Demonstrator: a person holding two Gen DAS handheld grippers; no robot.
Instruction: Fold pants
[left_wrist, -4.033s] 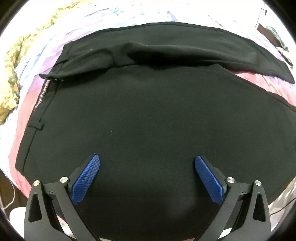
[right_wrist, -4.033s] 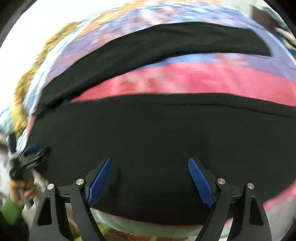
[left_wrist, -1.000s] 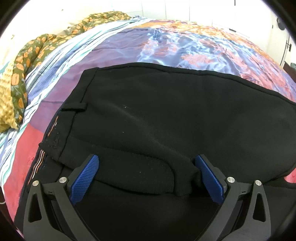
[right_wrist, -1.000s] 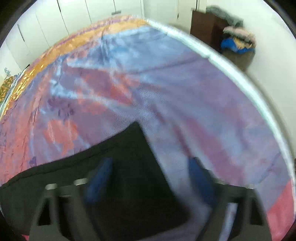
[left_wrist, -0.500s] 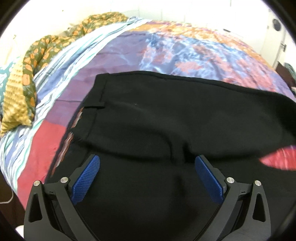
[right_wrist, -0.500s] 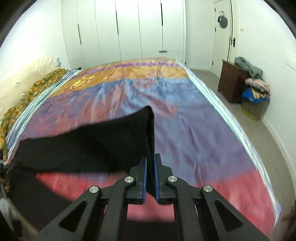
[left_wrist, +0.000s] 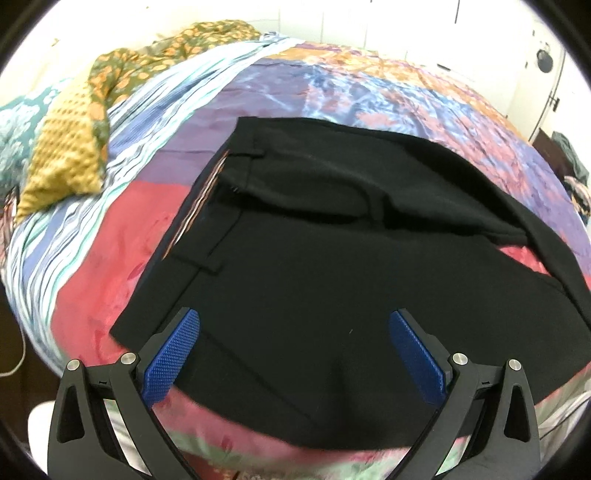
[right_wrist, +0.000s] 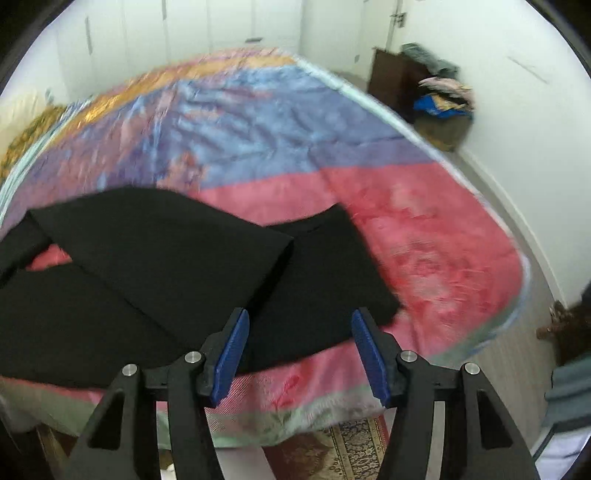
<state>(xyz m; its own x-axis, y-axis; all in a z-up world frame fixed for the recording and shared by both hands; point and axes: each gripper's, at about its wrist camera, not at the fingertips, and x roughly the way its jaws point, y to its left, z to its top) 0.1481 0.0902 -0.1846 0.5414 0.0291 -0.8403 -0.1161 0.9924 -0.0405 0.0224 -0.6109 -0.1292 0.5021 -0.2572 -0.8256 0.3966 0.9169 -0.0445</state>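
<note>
Black pants lay on the bed, one leg thrown across the other. Left gripper fingers wide apart, empty. Right gripper had just opened, holding nothing.

You are in a home bedroom: a bed with a colourful quilt, white wardrobe doors, a dark dresser heaped with clothes, a patterned rug.

The right wrist view is blurred over the bedspread beyond the jaws; the black pants run out of the picture left of them, their waistband unseen there
</note>
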